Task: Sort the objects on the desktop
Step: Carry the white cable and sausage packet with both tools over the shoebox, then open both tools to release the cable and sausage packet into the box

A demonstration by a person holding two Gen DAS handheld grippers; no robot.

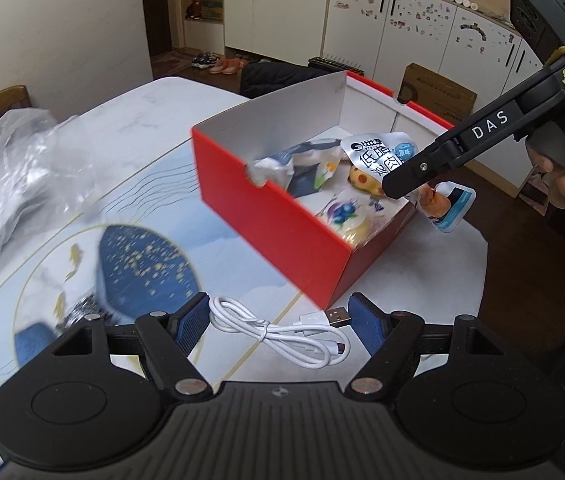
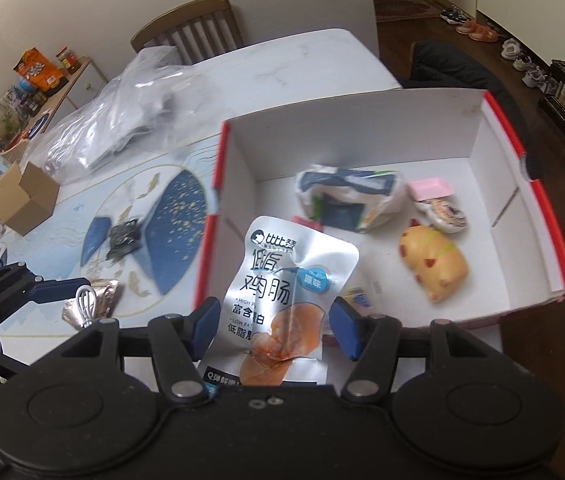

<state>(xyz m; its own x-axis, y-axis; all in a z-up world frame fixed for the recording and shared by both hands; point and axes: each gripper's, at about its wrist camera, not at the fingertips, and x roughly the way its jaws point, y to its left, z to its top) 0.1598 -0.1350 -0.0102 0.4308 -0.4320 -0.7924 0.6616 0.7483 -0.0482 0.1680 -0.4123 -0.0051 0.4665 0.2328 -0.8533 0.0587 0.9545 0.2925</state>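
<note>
A red box [image 1: 274, 220] with white inside stands on the table and holds several snacks. In the right wrist view its white wall [image 2: 362, 128] shows, with a blue-white packet [image 2: 346, 196], a yellow toy [image 2: 434, 264] and a pink item [image 2: 430, 189] inside. A silver chicken-sausage pouch [image 2: 286, 292] sits between the pads of my right gripper [image 2: 272, 328], whose jaws stand wide apart, over the box's near edge. It also shows in the left wrist view [image 1: 378, 152]. My left gripper [image 1: 278, 322] is open just above a coiled white USB cable [image 1: 282, 332].
A clear plastic bag [image 1: 6, 188] lies at the table's left. A cardboard box [image 2: 22, 196], a dark packet [image 2: 122, 236] and a foil packet [image 2: 102, 304] lie on the patterned mat. A wooden chair [image 2: 190, 28] stands behind the table.
</note>
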